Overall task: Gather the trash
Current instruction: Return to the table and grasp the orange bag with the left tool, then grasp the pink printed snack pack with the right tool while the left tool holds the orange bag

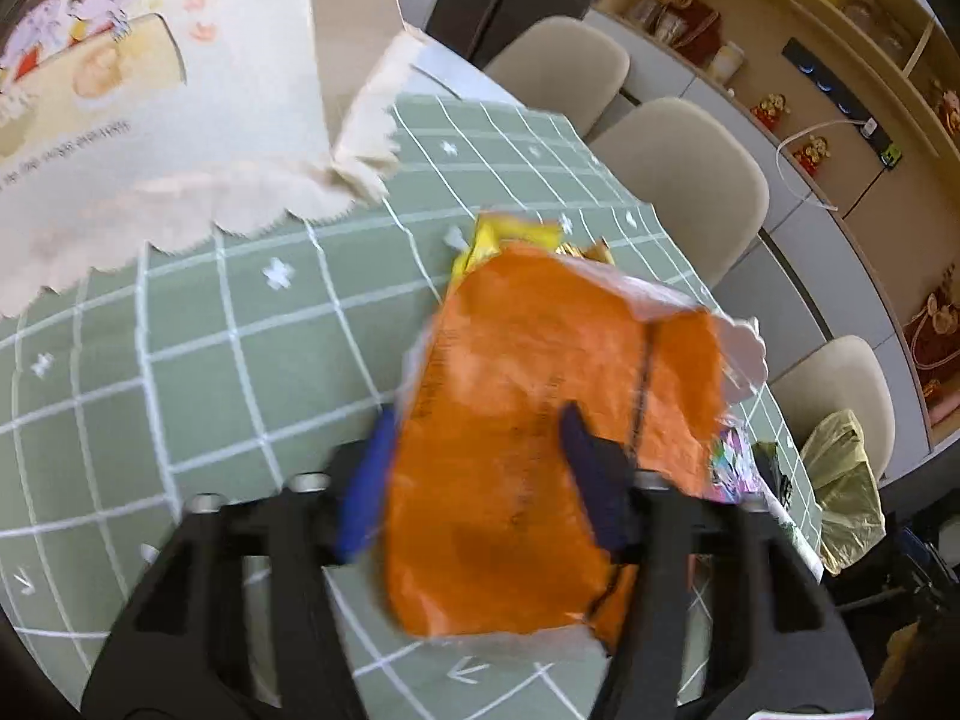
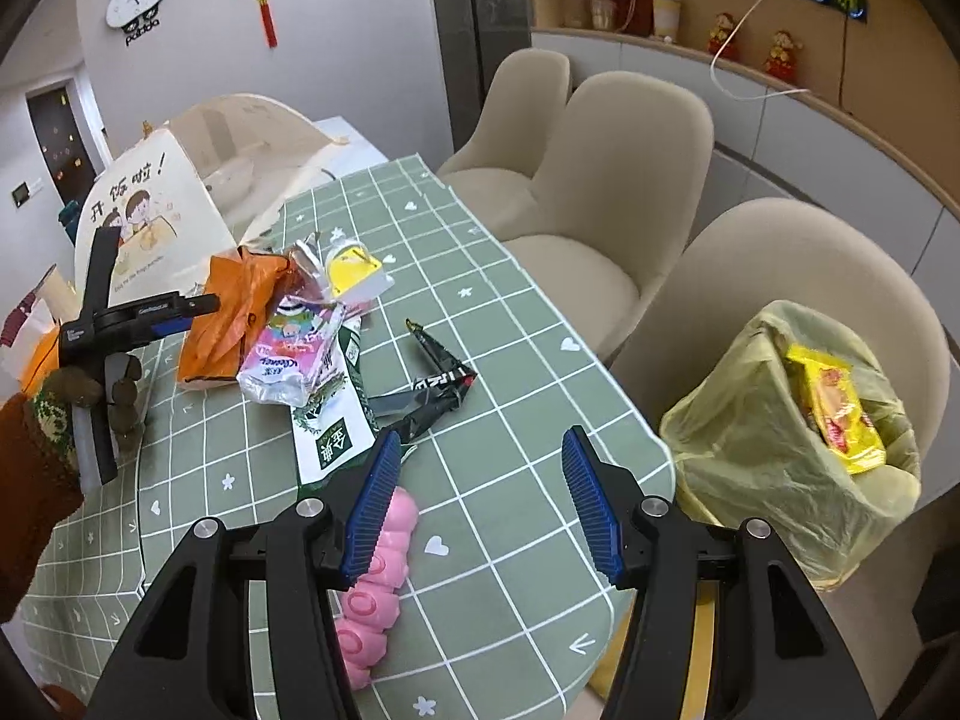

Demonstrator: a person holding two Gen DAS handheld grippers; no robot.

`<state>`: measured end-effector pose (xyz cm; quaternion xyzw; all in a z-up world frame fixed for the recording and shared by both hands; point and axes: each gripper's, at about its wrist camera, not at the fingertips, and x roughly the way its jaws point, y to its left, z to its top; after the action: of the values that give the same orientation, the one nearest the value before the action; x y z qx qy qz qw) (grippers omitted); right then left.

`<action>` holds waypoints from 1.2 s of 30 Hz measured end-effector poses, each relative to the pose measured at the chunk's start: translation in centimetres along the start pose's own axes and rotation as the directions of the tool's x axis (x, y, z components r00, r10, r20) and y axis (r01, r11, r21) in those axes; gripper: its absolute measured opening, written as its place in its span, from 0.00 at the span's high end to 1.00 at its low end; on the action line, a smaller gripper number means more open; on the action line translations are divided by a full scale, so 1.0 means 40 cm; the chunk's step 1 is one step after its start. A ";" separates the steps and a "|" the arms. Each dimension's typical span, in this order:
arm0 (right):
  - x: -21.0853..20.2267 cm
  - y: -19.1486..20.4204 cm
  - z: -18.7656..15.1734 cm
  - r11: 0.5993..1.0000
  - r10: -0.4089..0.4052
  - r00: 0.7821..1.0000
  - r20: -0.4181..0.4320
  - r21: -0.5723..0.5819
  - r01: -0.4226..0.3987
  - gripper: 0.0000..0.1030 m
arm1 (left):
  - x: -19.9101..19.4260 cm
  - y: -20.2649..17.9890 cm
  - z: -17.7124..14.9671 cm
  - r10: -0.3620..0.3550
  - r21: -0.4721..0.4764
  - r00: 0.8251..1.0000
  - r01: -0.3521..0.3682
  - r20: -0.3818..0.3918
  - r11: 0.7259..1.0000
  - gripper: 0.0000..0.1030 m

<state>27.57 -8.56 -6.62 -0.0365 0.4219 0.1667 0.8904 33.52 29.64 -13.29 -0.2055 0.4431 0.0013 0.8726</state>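
1. Orange wrapper [image 1: 540,420]: crinkly foil/plastic, flat pouch shape, torn top; sits at the table [image 1: 240,360] trash pile.
2. Left tongs [image 1: 474,468] straddle it, blurred; can't tell if pads press.
3. Right tongs [image 2: 480,504] released, nothing between.
4. Yellow-lined bin [image 2: 750,420] just off table edge.

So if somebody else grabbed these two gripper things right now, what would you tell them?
Left gripper: jaws around the orange wrapper on the green checked tablecloth; the picture is too blurred to tell whether the grip is firm.
Right gripper: open, empty, above the table edge.
Done: one yellow packet lies in the yellow-lined bin beside the table.
Left: orange wrapper, pink-and-silver packet, green-and-white wrapper, black wrapper, yellow-and-white wrapper, pink wrapper.
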 end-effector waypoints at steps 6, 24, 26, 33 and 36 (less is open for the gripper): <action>0.047 0.043 0.018 0.997 0.056 0.998 -0.022 -0.044 -0.057 0.48 | -0.026 -0.032 -0.044 0.002 -0.016 0.999 -0.003 -0.035 1.000 0.96; 0.305 0.277 0.156 0.965 0.163 0.979 -0.123 -0.185 -0.184 0.48 | -0.192 0.052 -0.098 0.059 -0.030 0.998 -0.059 0.004 0.998 0.87; 0.352 0.293 0.158 0.969 0.135 0.980 -0.145 -0.187 -0.161 0.49 | -0.193 0.066 -0.101 0.063 -0.048 0.998 -0.063 0.007 0.997 0.76; 0.390 0.300 0.166 0.962 0.110 0.980 -0.166 -0.231 -0.147 0.83 | -0.196 0.097 -0.106 0.021 -0.081 0.999 -0.019 0.028 0.997 0.61; 0.363 0.276 0.168 0.963 0.146 0.975 -0.168 -0.200 -0.179 0.96 | -0.183 0.096 -0.106 0.037 -0.066 0.999 -0.035 0.028 0.997 0.59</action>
<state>37.45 7.07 -12.57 -0.1100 0.4696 0.2806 0.8298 25.10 32.96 -11.24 -0.2256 0.4336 0.0346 0.8717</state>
